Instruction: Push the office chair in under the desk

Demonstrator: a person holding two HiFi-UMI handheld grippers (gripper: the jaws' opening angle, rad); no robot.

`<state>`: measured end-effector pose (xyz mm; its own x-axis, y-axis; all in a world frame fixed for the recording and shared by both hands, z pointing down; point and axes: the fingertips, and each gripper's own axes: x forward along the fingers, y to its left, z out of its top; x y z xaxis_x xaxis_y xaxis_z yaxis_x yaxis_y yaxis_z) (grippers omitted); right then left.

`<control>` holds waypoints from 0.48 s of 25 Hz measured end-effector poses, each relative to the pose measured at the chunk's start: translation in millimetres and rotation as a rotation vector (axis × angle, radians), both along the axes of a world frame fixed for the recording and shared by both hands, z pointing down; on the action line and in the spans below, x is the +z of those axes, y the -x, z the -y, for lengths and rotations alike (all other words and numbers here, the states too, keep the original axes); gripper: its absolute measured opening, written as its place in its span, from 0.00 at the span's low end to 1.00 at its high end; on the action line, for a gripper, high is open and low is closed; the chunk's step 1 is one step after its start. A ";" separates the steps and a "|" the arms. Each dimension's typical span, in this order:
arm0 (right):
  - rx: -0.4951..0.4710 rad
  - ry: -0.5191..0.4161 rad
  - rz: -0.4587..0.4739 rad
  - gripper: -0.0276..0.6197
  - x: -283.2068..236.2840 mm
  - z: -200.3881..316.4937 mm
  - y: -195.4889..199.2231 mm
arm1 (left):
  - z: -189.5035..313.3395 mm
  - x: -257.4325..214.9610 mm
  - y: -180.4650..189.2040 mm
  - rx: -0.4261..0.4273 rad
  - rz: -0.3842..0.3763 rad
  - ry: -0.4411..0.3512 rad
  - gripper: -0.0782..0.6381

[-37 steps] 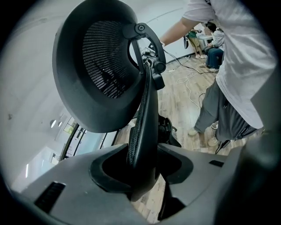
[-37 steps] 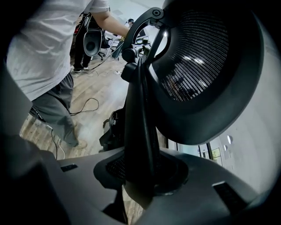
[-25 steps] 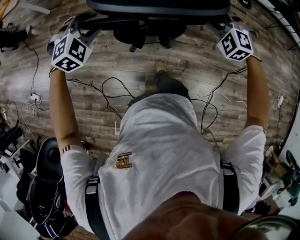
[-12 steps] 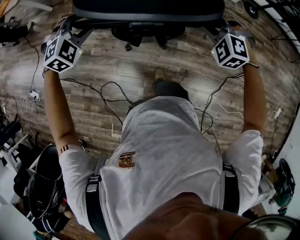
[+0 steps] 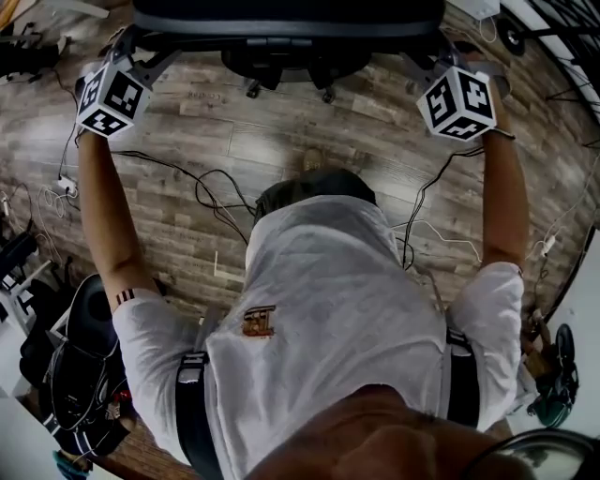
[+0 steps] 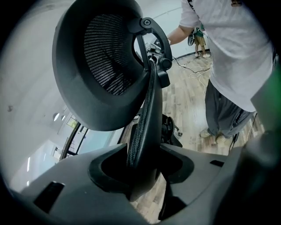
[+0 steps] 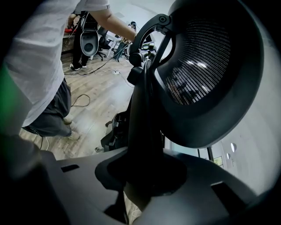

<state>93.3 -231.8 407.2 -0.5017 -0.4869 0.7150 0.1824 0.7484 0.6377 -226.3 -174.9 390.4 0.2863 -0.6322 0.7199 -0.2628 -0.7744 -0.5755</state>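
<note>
Office chair (image 5: 281, 14) is being pinched by its backrest edges — left gripper (image 6: 142, 171) clamping, right gripper (image 7: 147, 176) just closing tighter.

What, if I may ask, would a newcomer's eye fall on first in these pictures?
The black office chair fills the head view's top, its backrest edge clamped by the left gripper and the right gripper, whose jaws have just been closing. Loose cables sprawl across the wood floor below it.
</note>
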 end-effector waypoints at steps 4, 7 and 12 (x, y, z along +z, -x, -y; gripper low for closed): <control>-0.008 0.004 0.002 0.21 1.1 24.2 3.1 | 22.2 2.5 2.1 -0.018 0.000 0.012 0.41; -0.016 0.010 0.006 0.20 0.9 42.1 6.4 | 38.4 1.9 4.1 -0.019 0.000 0.018 0.41; -0.011 0.005 0.004 0.20 3.6 73.1 9.9 | 69.8 4.0 7.3 -0.022 0.006 0.014 0.41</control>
